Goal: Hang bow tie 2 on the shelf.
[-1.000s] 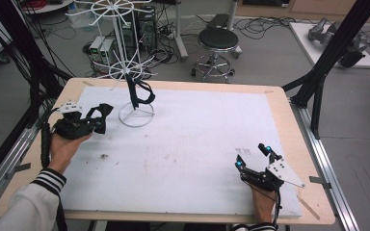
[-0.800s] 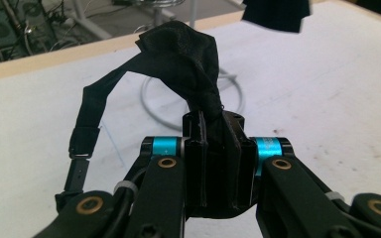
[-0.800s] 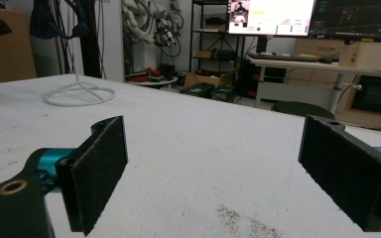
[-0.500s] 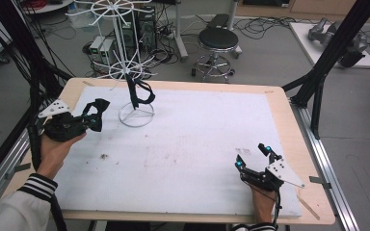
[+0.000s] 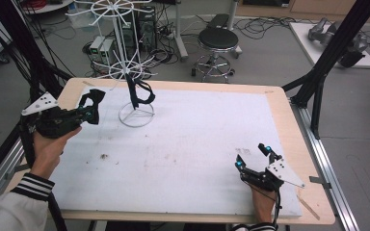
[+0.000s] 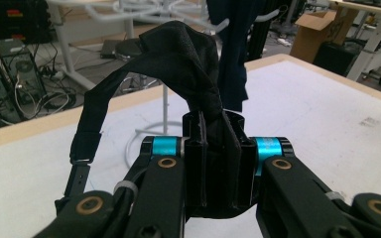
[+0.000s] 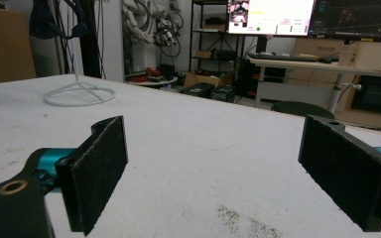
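Observation:
My left gripper (image 5: 94,105) hovers over the table's left edge, shut on a black fabric strap (image 5: 92,97). In the left gripper view the strap (image 6: 178,54) is pinched between the jaws of that gripper (image 6: 217,148) and loops up and off to the left, ending in a buckle. A white wire rack (image 5: 134,62) stands at the back left, with another dark strap (image 5: 138,94) hanging from it; my left gripper is to the rack's left, apart from it. My right gripper (image 5: 252,156) rests on the table near the front right, open and holding nothing (image 7: 218,163).
The rack's ring base (image 7: 79,94) sits on the white table mat (image 5: 197,139). A stool (image 5: 218,41), cables and computer boxes lie on the floor behind the table. Black frame posts (image 5: 332,53) rise at both sides of the table.
My left gripper has drawn away to the left and risen a little, carrying the black strap away from the rack. The right gripper has not moved.

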